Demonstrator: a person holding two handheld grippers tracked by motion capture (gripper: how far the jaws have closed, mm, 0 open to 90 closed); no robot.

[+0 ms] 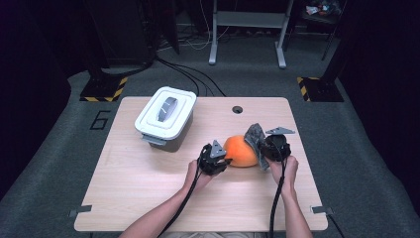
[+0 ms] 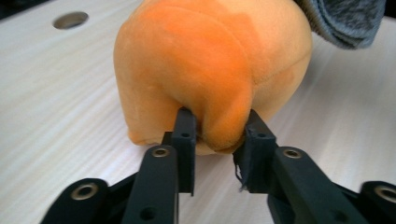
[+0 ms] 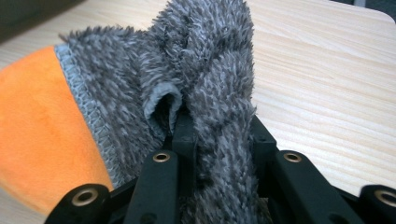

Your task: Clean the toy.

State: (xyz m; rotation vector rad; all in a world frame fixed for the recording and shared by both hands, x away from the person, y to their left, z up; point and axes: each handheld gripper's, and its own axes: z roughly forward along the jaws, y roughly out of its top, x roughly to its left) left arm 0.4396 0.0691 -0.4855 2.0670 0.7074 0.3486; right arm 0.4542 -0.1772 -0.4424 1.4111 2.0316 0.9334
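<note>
An orange plush ball [image 1: 239,150] lies on the wooden table [image 1: 148,188] right of centre. My left gripper [image 1: 224,161] meets it from the left, and in the left gripper view the jaws [image 2: 219,127] pinch a fold of the orange plush [image 2: 210,60], so it is shut on it. A grey fuzzy cloth [image 1: 255,135] covers the ball's right side. My right gripper [image 1: 263,148] is shut on that cloth. In the right gripper view a bunched ridge of grey cloth [image 3: 205,70] stands between the jaws [image 3: 219,128], with orange plush [image 3: 37,126] at the left.
A white lidded container [image 1: 166,118] with a grey handle stands at the table's back left. A round cable hole [image 1: 237,109] sits near the far edge. Bare wood lies in front of both hands and along the left half.
</note>
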